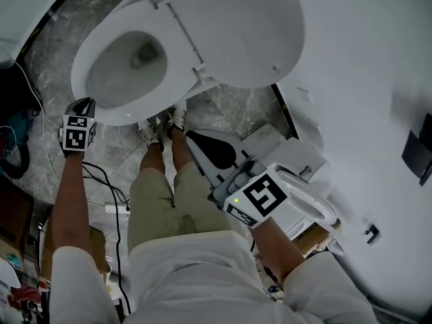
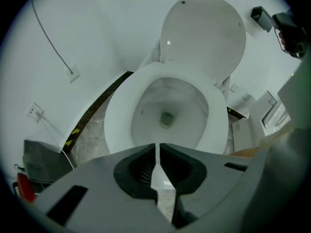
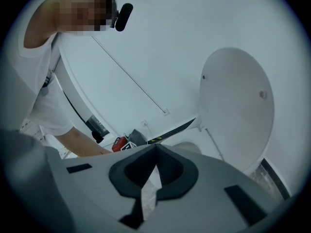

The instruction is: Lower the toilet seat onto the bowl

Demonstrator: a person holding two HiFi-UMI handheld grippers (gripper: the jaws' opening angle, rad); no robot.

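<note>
The white toilet seat lies flat on the bowl, and the lid stands raised behind it. My left gripper hangs just off the front rim, pointing steeply down. Its jaws are shut with only a thin slit and nothing between them. In the left gripper view the seat ring and lid lie right ahead of the left gripper. My right gripper is shut and empty, held off to the toilet's right side. In the right gripper view, the right gripper faces the upright lid.
The person's shoes stand on the marble floor just in front of the bowl. Black cables trail on the floor at the left. A white unit sits at the right by the wall. A black fixture hangs on the wall.
</note>
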